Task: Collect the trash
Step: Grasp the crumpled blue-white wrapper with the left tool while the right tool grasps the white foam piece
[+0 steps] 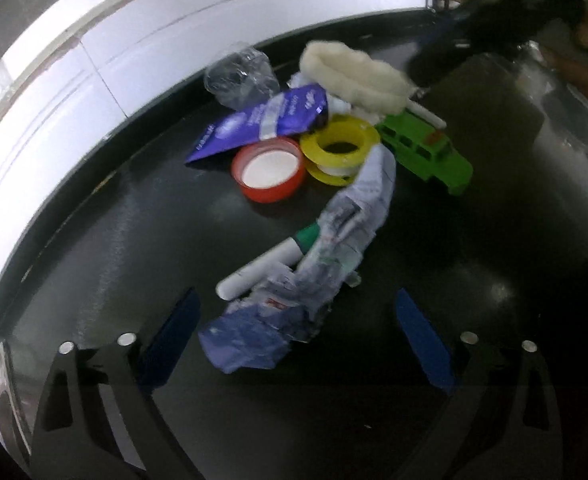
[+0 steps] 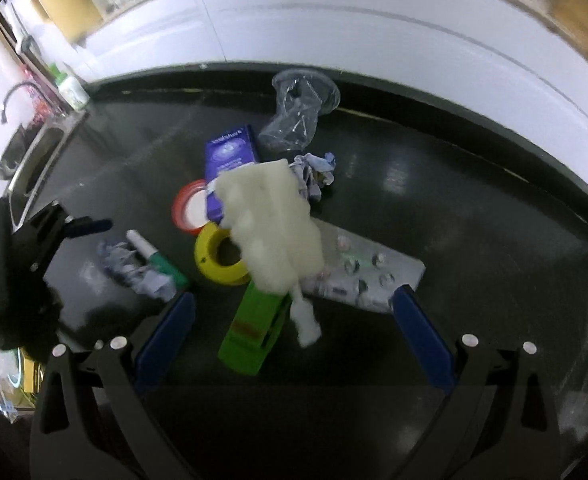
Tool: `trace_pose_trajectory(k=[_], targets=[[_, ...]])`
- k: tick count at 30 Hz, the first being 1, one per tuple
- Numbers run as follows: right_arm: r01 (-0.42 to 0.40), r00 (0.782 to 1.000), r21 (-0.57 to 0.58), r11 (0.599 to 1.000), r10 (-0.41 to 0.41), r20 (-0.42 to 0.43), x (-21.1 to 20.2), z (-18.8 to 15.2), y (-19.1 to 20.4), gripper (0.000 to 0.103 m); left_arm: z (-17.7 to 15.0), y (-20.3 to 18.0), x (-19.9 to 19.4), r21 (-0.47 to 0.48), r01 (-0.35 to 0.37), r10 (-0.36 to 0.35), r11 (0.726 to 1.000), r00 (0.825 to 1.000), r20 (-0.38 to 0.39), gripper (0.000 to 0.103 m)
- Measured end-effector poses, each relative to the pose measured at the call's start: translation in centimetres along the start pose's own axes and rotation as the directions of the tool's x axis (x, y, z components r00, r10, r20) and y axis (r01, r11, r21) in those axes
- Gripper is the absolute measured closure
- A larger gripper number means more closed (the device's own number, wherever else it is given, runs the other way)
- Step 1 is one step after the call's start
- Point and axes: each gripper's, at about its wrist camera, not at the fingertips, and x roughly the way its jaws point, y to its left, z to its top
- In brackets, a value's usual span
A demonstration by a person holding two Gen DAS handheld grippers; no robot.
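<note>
A pile of trash lies on the black counter point(image 1: 134, 240). In the left wrist view, crumpled printed paper point(image 1: 333, 248) lies over a white marker with a green band point(image 1: 270, 260), just ahead of my open, empty left gripper point(image 1: 297, 344). Behind are a red lid point(image 1: 269, 170), a yellow tape spool point(image 1: 339, 148), a purple packet point(image 1: 266, 120), a crushed clear plastic cup point(image 1: 240, 76), white foam point(image 1: 353, 76) and a green toy car point(image 1: 425, 150). My right gripper point(image 2: 292, 340) is open and empty, with the green car point(image 2: 254, 328) and foam point(image 2: 274, 236) between its fingers' line.
A white tiled wall point(image 2: 333, 28) runs behind the counter. A sink with a tap point(image 2: 18, 108) and a green-capped bottle point(image 2: 70, 88) stand at the far left in the right wrist view. A flat blister sheet point(image 2: 365, 276) lies right of the foam. The left gripper body point(image 2: 26, 256) shows at left.
</note>
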Motion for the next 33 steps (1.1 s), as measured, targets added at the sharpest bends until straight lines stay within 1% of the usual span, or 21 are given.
trace_pose_trajectory(k=[1,2,3,4,5,6,8,9,10,12,14,17,21,26,29,33], targets=[[0.003,1.0,-0.009,1.0,-0.003,-0.01,0.7,0.4,0.1,0.01,0.0,0.0,0.1,-0.005,0.007,-0.007,1.0,1.0,-0.005,0.02],[0.004,1.0,-0.02,1.0,-0.005,-0.017,1.2,0.7,0.2,0.015,0.0,0.1,0.2,-0.023,0.016,-0.016,1.0,1.0,-0.001,0.023],[0.007,1.0,-0.031,0.999,-0.008,-0.023,1.6,0.9,0.3,0.021,0.0,0.3,0.2,-0.043,0.01,-0.01,0.999,1.0,-0.003,0.025],[0.007,1.0,-0.045,0.999,-0.009,-0.029,2.0,1.2,0.5,0.024,0.1,0.5,0.2,-0.059,0.011,-0.012,0.998,1.0,-0.003,0.032],[0.017,0.999,-0.053,0.998,-0.018,-0.026,2.2,1.3,0.7,0.037,0.2,0.7,0.1,-0.074,0.014,-0.014,0.997,1.0,-0.004,0.042],[0.023,0.999,-0.062,0.998,-0.025,-0.022,2.3,1.4,0.8,0.05,0.3,0.7,0.1,-0.084,0.013,-0.013,0.996,1.0,-0.007,0.046],[0.012,1.0,-0.072,0.997,-0.014,-0.027,2.3,1.5,1.1,0.058,0.4,0.9,-0.2,-0.115,0.021,-0.023,0.993,1.0,-0.016,0.06],[0.012,1.0,-0.078,0.997,-0.014,-0.027,2.2,1.5,1.2,0.065,0.4,0.9,-0.4,-0.128,0.024,-0.027,0.991,0.999,-0.019,0.062],[0.012,1.0,-0.079,0.997,-0.014,-0.025,2.0,1.3,1.2,0.067,0.5,0.7,-0.7,-0.138,0.026,-0.029,0.99,0.999,-0.02,0.064],[0.004,1.0,-0.074,0.997,-0.005,-0.014,1.4,1.2,1.1,0.08,0.5,0.6,-1.3,-0.162,0.028,-0.032,0.986,0.999,-0.021,0.067],[0.009,1.0,-0.072,0.997,-0.009,0.006,0.3,1.0,1.2,0.084,0.6,0.3,-2.1,-0.191,0.021,-0.025,0.981,0.999,-0.022,0.069],[0.0,0.999,-0.06,0.998,0.002,0.039,-1.5,0.7,1.6,0.086,0.7,0.1,-3.9,-0.239,0.008,-0.011,0.971,1.0,-0.013,0.069],[-0.002,0.997,-0.047,0.999,0.006,0.082,-3.9,0.0,2.0,0.086,1.3,0.1,-6.6,-0.329,-0.001,0.005,0.944,1.0,0.013,0.069],[0.001,0.989,-0.054,0.999,0.007,0.149,-7.9,-0.9,2.5,0.086,2.3,-0.1,-9.9,-0.42,-0.043,0.057,0.907,0.998,0.022,0.069],[0.008,0.985,-0.058,0.998,0.002,0.172,-9.9,-1.9,2.8,0.086,2.6,-0.6,-11.8,-0.441,-0.062,0.083,0.896,0.996,0.028,0.069],[0.008,0.984,-0.062,0.998,0.004,0.179,-11.5,-3.1,3.3,0.086,2.9,-1.6,-13.3,-0.441,-0.096,0.118,0.893,0.993,0.024,0.069]])
